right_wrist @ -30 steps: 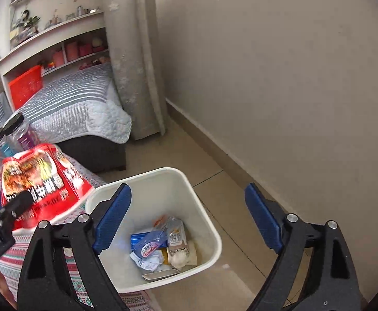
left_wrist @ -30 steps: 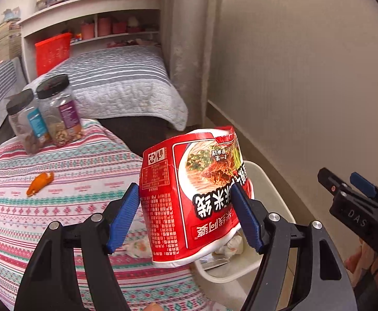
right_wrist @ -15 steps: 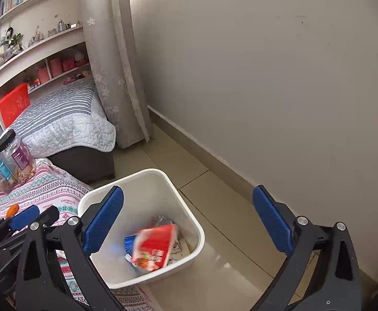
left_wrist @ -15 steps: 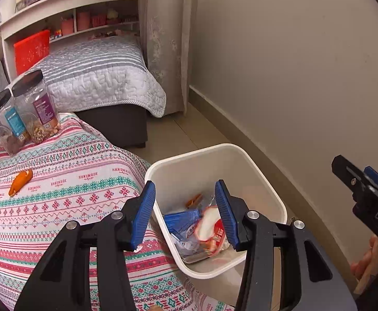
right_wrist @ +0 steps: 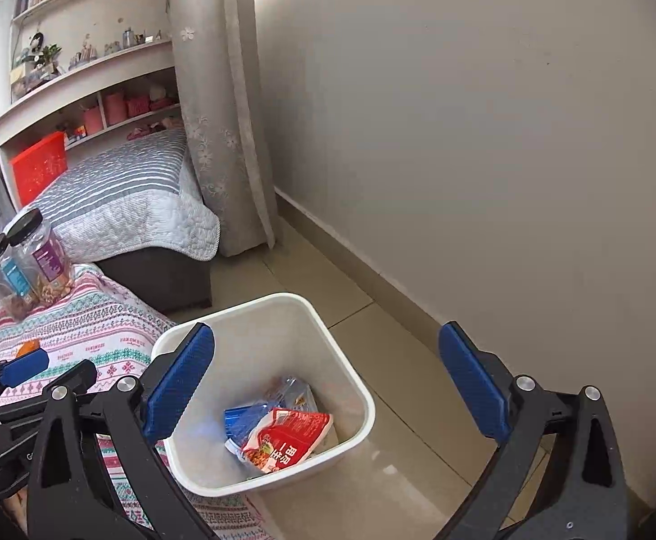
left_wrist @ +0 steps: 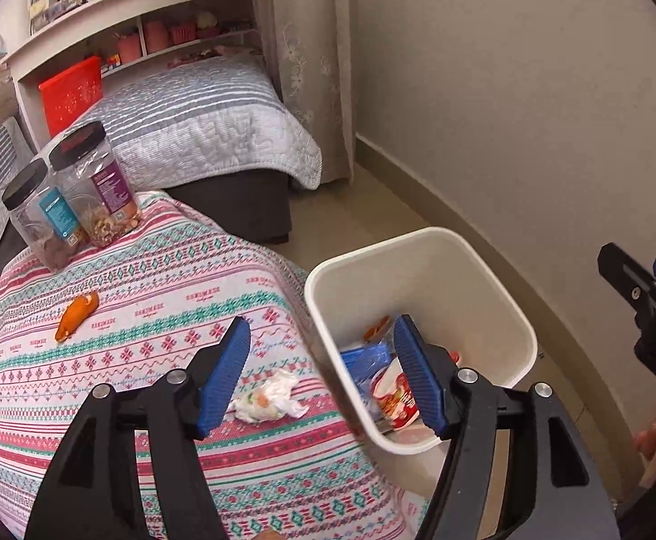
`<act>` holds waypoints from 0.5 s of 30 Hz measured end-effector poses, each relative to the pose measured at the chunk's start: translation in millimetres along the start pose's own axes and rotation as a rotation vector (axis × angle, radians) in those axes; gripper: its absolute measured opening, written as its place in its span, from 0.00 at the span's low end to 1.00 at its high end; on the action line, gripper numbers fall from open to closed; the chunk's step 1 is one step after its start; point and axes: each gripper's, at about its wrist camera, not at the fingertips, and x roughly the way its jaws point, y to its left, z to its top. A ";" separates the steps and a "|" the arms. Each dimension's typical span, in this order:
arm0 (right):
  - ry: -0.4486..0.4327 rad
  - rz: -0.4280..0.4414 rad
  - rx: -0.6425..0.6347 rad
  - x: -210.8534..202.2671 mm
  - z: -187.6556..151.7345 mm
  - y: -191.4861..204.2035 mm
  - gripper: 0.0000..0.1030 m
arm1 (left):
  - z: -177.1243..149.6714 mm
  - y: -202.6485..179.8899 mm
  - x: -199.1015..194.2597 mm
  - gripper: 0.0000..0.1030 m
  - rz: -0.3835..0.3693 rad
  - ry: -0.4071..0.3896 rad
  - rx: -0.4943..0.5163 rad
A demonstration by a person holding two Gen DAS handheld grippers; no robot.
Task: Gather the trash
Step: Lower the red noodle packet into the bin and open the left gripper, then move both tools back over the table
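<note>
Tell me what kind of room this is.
Most likely a bedroom at home: a bed with a grey striped quilt, a built-in shelf behind it holding small ornaments, a floral curtain, and a white trash bin on the tiled floor.

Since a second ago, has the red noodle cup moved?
Yes. The red noodle cup has dropped from between the left gripper's fingers, above the white bin's rim, to the bottom of the bin, on its side.

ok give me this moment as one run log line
left gripper: open, empty | right gripper: open, empty | red noodle packet: in white bin | crumpled tissue, orange scrap: on patterned cloth
</note>
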 end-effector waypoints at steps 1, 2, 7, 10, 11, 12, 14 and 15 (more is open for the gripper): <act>0.002 0.006 -0.007 0.1 -0.3 3.1 0.93 | -1.8 2.9 1.2 0.63 0.001 0.009 0.000; 0.002 0.009 -0.012 -0.3 -0.6 5.5 0.93 | -3.5 5.2 2.2 0.63 0.004 0.016 -0.001; 0.015 0.030 -0.044 0.0 -2.4 19.2 0.93 | -12.1 18.7 8.8 0.63 0.028 0.056 -0.009; 0.026 0.046 -0.064 1.2 -3.1 31.2 0.93 | -16.7 27.7 11.1 0.64 0.042 0.066 -0.015; 0.027 0.052 -0.072 1.3 -3.4 36.4 0.93 | -17.8 31.5 12.0 0.64 0.049 0.069 -0.020; 0.028 0.056 -0.080 1.3 -3.8 41.6 0.93 | -18.6 35.2 13.3 0.64 0.053 0.073 -0.026; 0.031 0.068 -0.099 1.5 -5.3 52.2 0.93 | -20.5 45.3 13.2 0.64 0.061 0.077 -0.040; 0.034 0.073 -0.110 2.0 -6.2 58.8 0.93 | -21.1 49.8 12.8 0.64 0.067 0.076 -0.044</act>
